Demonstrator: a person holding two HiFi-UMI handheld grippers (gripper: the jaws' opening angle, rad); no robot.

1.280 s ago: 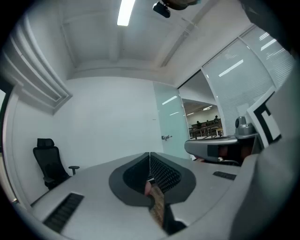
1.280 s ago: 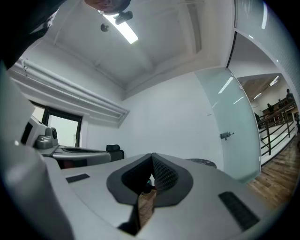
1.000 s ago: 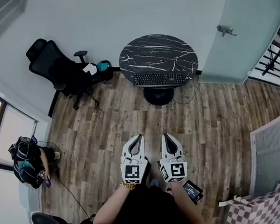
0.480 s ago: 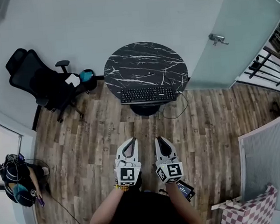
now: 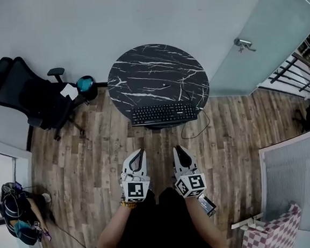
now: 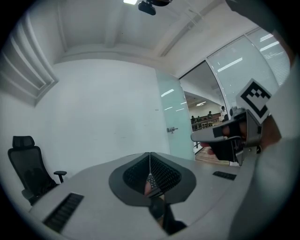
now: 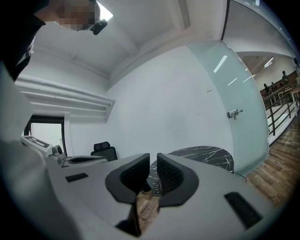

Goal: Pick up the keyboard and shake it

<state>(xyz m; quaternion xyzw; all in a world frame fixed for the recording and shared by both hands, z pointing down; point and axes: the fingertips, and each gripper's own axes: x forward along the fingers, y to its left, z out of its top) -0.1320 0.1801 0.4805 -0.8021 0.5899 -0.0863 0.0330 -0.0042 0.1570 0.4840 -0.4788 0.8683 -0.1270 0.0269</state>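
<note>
A black keyboard (image 5: pixel 163 113) lies along the near edge of a round black marble table (image 5: pixel 155 66), its cable (image 5: pixel 198 126) hanging to the floor. Both grippers are held side by side over the wood floor, short of the table and pointing at it. My left gripper (image 5: pixel 138 152) is shut and empty; in the left gripper view its jaws (image 6: pixel 150 157) meet, with a sliver of keyboard (image 6: pixel 150 180) showing below them. My right gripper (image 5: pixel 177 148) is also shut with nothing in it; past its jaws (image 7: pixel 153 158) stands the table (image 7: pixel 206 155).
A black office chair (image 5: pixel 29 99) stands at the left by the wall, a teal object (image 5: pixel 85 82) beside it. A frosted glass door (image 5: pixel 255 36) with a handle is right of the table. A white panel (image 5: pixel 294 178) and checkered cloth (image 5: pixel 283 228) are at the right.
The person has walked toward the table: it and the keyboard now sit nearer to both grippers in the head view. Both grippers stayed shut and side by side.
</note>
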